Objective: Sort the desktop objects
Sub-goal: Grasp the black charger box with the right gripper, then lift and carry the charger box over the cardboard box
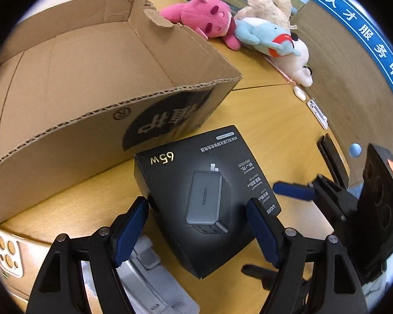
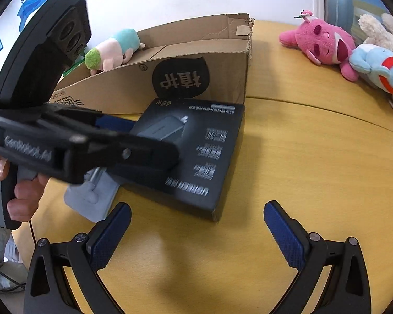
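Note:
A black charger box [image 1: 196, 183] printed "65W" lies flat on the yellow table [image 1: 275, 120], just in front of an open cardboard box [image 1: 91, 78]. My left gripper [image 1: 196, 225] hangs open over the charger box's near corner, one blue pad on each side, and neither pad presses on it. The right wrist view shows this gripper [image 2: 154, 140] from the side, blurred, above the charger box [image 2: 204, 151]. My right gripper [image 2: 196, 222] is open over bare table, to the right of the charger box, with nothing between its fingers.
Pink [image 1: 204, 21], blue [image 1: 264, 35] and cream [image 1: 269, 6] plush toys lie at the table's far edge. A teal and green plush [image 2: 112, 49] sits in the cardboard box [image 2: 191, 52]. A cream-cased phone [image 1: 7, 256] and a grey holder [image 1: 149, 274] lie near the left gripper.

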The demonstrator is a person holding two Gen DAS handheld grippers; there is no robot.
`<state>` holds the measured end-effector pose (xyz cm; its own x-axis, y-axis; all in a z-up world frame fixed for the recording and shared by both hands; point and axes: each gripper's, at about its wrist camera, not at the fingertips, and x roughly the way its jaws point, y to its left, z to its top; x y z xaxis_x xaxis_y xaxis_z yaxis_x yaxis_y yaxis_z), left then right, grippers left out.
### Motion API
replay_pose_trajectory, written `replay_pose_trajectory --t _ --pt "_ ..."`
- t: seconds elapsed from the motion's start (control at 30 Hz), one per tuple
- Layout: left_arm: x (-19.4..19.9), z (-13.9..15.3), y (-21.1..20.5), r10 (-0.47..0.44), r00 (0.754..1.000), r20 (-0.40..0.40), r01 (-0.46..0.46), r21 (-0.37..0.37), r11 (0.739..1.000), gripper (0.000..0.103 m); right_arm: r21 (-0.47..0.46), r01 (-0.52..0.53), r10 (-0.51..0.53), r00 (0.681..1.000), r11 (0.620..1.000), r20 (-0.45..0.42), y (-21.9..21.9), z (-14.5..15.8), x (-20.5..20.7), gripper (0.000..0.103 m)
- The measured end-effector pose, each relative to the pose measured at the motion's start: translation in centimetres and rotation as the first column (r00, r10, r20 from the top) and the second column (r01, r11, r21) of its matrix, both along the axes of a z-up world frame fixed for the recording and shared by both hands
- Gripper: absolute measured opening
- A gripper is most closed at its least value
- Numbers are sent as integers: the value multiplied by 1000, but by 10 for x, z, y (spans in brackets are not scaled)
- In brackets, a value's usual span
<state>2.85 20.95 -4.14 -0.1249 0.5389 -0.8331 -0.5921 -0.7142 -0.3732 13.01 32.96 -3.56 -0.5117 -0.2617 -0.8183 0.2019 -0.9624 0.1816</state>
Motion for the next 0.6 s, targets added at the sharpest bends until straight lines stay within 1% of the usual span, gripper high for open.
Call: replay_pose_trajectory --t 0.1,0.17,0.2,0.23,0.27,0.33,0.37,0.43,0.53,0.6 --pt "-3 -3 -3 20 1000 17 -20 4 1000 76 -11 -16 16 1000 1000 11 3 -2 -8 102" --pt "-3 -6 -3 25 999 29 -25 13 1000 77 -30 -42 43 999 999 18 0 -6 -13 96" --pt "-2 -7 -4 26 999 30 -27 18 999 77 -33 -55 55 998 998 21 -4 -9 -15 89" --pt "-1 -7 -5 26 999 26 -27 21 999 75 -22 -64 64 998 998 6 -8 -9 -14 86" --pt "0 -8 -4 23 999 30 -24 31 999 73 -18 -73 73 997 997 -2 -12 -9 -14 83" --pt "0 -9 -4 37 999 20 -37 29 999 73 22 -72 72 997 997 -10 -18 -9 -13 82" --pt "0 -8 -5 43 999 13 -43 28 999 72 23 -67 67 998 998 -13 -19 -9 -12 80" --pt "3 -3 -7 53 998 -18 -53 17 998 71 4 -60 60 998 998 -22 -20 -6 -8 70" --pt "10 12 -11 60 997 -53 -58 40 998 71 46 -62 65 995 997 -74 -28 9 3 70" --pt "19 28 -13 63 992 -105 -59 43 997 71 61 -64 70 993 996 -97 -34 21 6 70"
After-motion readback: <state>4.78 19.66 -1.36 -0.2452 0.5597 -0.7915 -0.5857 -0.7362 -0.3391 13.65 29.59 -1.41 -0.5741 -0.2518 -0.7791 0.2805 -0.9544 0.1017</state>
